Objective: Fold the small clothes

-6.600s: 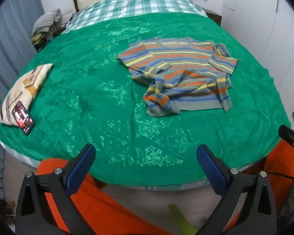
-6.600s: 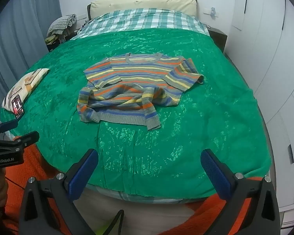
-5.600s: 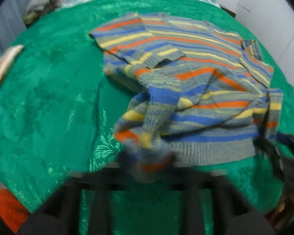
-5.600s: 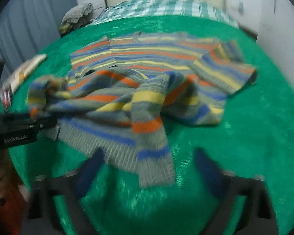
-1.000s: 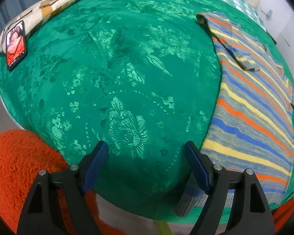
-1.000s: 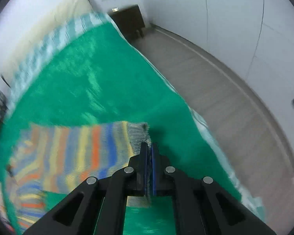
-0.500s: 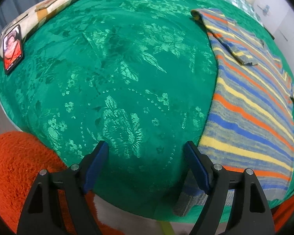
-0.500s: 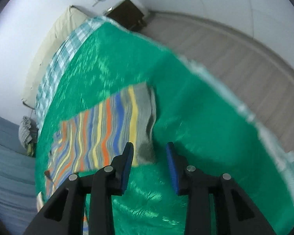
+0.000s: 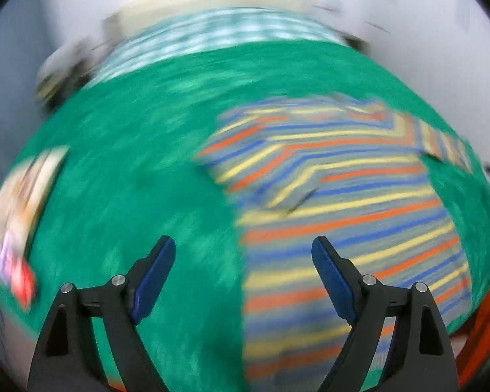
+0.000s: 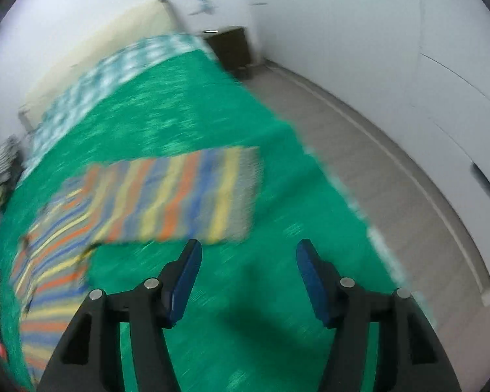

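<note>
While both tilt downward over the sweater, left claw and right claw are opening, empty.

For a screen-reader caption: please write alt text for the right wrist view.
A striped sweater lies spread on a green bedspread, blurred by motion. In front, the right gripper has its jaws opening, nothing between them; bare floor runs along the bed's right side.

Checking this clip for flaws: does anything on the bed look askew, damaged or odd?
Nothing looks damaged. The sweater lies spread on the green bedspread, one sleeve laid out straight, the other folded over the body, so it is uneven. Both frames are motion-blurred. Left gripper and right gripper are opening, nothing between their jaws.
</note>
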A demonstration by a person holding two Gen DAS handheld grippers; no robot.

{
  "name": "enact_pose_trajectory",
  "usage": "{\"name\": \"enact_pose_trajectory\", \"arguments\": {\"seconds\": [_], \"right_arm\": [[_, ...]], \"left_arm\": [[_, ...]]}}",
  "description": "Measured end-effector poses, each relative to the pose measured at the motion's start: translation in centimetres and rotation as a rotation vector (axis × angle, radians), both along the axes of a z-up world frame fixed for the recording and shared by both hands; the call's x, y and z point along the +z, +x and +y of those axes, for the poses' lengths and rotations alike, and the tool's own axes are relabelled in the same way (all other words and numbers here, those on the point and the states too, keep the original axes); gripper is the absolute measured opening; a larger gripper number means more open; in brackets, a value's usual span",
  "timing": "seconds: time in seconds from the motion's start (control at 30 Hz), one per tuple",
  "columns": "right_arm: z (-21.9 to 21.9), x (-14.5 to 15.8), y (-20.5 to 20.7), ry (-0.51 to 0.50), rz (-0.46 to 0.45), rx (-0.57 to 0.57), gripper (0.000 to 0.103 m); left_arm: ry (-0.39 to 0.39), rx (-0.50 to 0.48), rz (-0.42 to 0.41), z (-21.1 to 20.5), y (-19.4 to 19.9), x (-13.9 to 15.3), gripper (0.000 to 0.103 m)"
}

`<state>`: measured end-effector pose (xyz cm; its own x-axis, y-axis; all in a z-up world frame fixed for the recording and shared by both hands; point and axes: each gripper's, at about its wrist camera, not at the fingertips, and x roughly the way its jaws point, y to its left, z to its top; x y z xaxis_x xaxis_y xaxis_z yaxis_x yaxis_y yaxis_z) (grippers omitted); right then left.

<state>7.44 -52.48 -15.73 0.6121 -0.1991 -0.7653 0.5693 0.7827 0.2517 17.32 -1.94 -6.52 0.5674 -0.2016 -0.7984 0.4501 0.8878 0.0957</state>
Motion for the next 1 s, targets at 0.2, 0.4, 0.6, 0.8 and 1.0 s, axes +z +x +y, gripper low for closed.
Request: {"name": "enact_pose_trajectory", "arguments": {"seconds": [0.2,0.4,0.6,0.8,1.0], "right_arm": [[11.4,-0.6,-0.8,0.109,-0.067,0.259,0.06],[20.5,-1.6,-1.5,0.098,-0.094,0.422,0.06],[25.0,-2.3,-1.1,-0.029,-0.062,0.6,0.06],[25.5,-4.2,-0.3,0.009,-0.02,0.623,0.06],[25.7,-5.7,0.2,-0.002,0.047,0.617,0.06]], "left_arm": [[0.179,-0.232,0.114,-7.8,7.0,-7.9,0.071],[-0.011,-0.081,0.243,-5.9,12.2,-9.6,0.004],[-0.539,0.464,0.195,13.2,15.4,-3.8,0.003],[-0.569,0.781,0.264,24.5,17.9,-8.4,0.002],[-0.552,0.821,0.268,25.3,18.2,-9.5,0.001]]}}
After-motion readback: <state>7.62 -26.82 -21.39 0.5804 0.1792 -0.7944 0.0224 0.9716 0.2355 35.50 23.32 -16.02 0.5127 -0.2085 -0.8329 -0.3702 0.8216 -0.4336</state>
